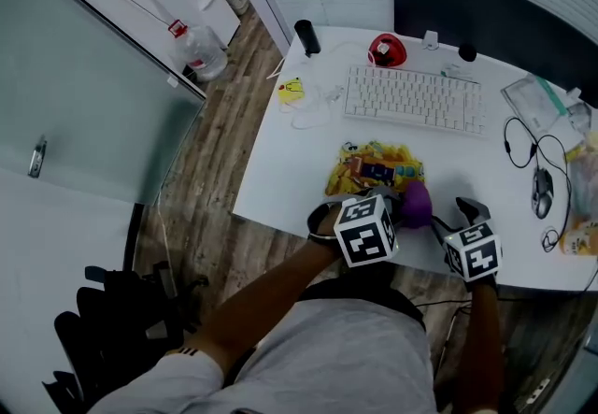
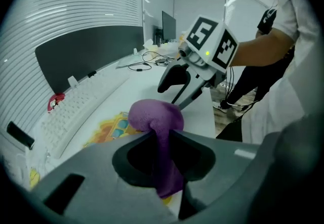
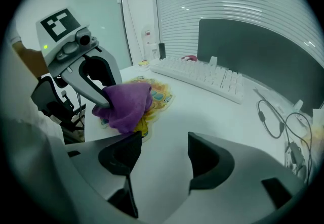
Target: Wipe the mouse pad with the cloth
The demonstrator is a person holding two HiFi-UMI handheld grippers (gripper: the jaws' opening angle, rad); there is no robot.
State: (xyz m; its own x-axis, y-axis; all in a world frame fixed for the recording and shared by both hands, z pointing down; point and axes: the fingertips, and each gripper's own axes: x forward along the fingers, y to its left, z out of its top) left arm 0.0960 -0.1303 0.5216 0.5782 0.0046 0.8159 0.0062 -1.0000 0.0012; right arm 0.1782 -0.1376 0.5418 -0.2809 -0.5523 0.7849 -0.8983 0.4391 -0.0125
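Observation:
The mouse pad (image 1: 366, 165), yellow with a colourful print, lies on the white desk (image 1: 280, 169) near its front edge. My left gripper (image 1: 397, 203) is shut on a purple cloth (image 1: 417, 204), bunched up at the pad's right front corner. In the left gripper view the cloth (image 2: 154, 115) hangs pinched between the jaws (image 2: 161, 136), above the pad (image 2: 108, 128). My right gripper (image 1: 470, 212) stands open and holds nothing, just right of the cloth. The right gripper view shows the cloth (image 3: 124, 103) over the pad's (image 3: 160, 94) near edge, with my right gripper (image 3: 164, 150) apart from it.
A white keyboard (image 1: 414, 99) lies behind the pad, with a red object (image 1: 387, 50) and a dark monitor (image 1: 495, 15) further back. A mouse (image 1: 542, 192) and cables (image 1: 516, 143) lie at the right. Water bottles (image 1: 201, 52) stand on the floor to the left.

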